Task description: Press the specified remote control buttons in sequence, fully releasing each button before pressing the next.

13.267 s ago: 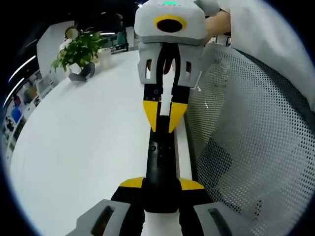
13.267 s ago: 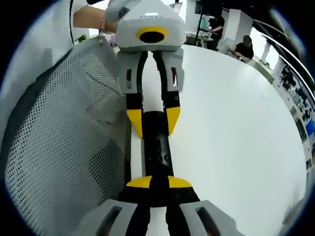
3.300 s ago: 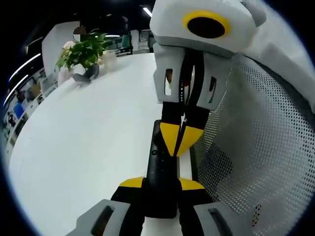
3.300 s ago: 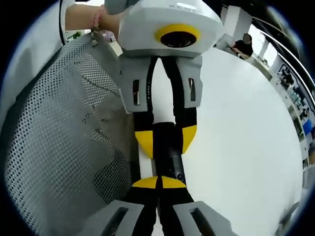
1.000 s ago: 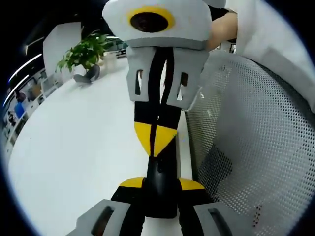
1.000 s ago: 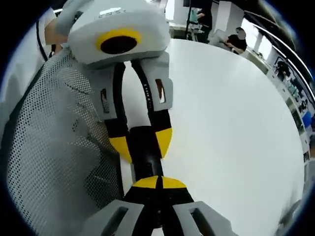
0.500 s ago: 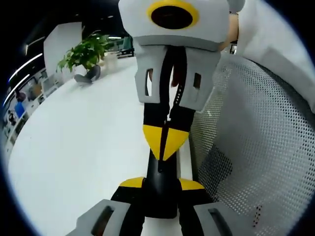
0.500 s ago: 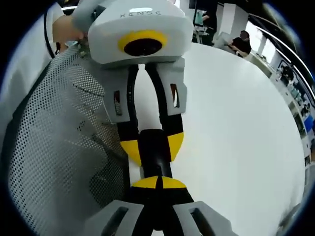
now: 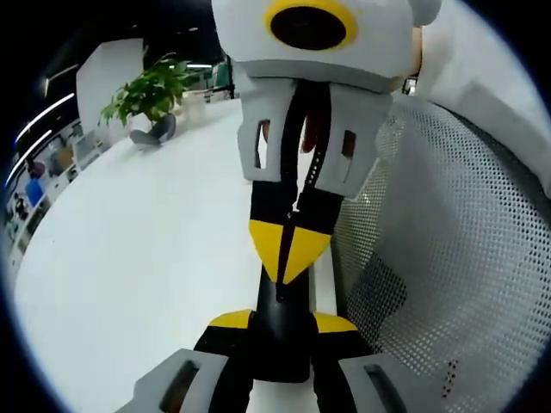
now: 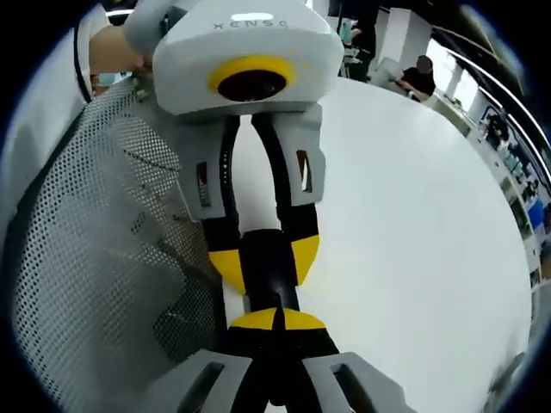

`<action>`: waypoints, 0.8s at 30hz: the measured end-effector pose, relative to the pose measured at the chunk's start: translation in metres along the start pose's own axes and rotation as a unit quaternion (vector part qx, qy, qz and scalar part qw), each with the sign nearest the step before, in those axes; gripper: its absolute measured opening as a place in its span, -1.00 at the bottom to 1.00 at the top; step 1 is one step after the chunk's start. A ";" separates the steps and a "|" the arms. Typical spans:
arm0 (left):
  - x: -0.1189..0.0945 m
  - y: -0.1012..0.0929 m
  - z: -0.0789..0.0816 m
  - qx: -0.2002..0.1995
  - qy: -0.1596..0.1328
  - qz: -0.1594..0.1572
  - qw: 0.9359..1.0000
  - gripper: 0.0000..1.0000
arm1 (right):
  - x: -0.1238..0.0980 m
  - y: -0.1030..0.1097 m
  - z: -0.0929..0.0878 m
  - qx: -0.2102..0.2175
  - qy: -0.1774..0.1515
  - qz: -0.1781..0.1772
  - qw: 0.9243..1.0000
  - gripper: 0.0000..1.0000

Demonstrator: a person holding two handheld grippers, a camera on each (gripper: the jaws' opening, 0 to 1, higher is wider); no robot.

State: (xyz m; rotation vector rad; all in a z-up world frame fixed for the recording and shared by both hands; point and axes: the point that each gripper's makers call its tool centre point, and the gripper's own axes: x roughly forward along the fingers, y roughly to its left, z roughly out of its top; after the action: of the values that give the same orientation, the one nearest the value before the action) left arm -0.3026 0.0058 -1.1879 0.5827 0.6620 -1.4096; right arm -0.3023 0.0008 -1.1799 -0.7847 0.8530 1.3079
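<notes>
A white table [image 9: 129, 258] takes up the left of the left gripper view, with a potted plant [image 9: 151, 90] at its far edge. At the bottom middle, the left gripper [image 9: 282, 323] grips the near end of a black remote control [image 9: 280, 344] between its yellow-tipped jaws, one on each side of the slim black body. The remote runs away from the camera along the edge of the table. Coming down from the top of this view, the right gripper [image 9: 289, 258] has its yellow tips pressed together into a narrow point, and that point rests on the top face of the remote just beyond the left gripper's jaws. To the right of the grippers lies a grey mesh surface [image 9: 448, 258], dotted with small holes. In the right gripper view, the same grey mesh [image 10: 95, 258] is on the left. In the middle, the right gripper [image 10: 276, 320] shows its yellow tips closed together at the bottom, touching the remote [image 10: 269, 262]. Above, the left gripper [image 10: 263, 258] clamps that remote from both sides. The white table [image 10: 413, 224] spreads to the right, with seated people [image 10: 422, 73] far off at the top.
</notes>
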 end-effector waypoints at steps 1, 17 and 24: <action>0.000 0.000 0.000 0.000 0.000 0.000 1.000 -0.52 | 0.000 0.003 0.002 0.005 -0.006 0.005 1.000 -1.00; 0.000 0.000 0.000 -0.003 -0.005 0.000 1.000 -0.52 | 0.005 0.002 0.003 -0.005 0.010 0.007 1.000 -1.00; 0.000 0.000 0.000 -0.002 -0.003 0.000 1.000 -0.52 | 0.001 0.005 0.005 0.015 -0.002 0.021 1.000 -1.00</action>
State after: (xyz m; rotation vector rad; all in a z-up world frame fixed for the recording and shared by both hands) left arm -0.3028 0.0061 -1.1878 0.5749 0.6613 -1.4092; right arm -0.3066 0.0061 -1.1790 -0.7437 0.8875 1.3312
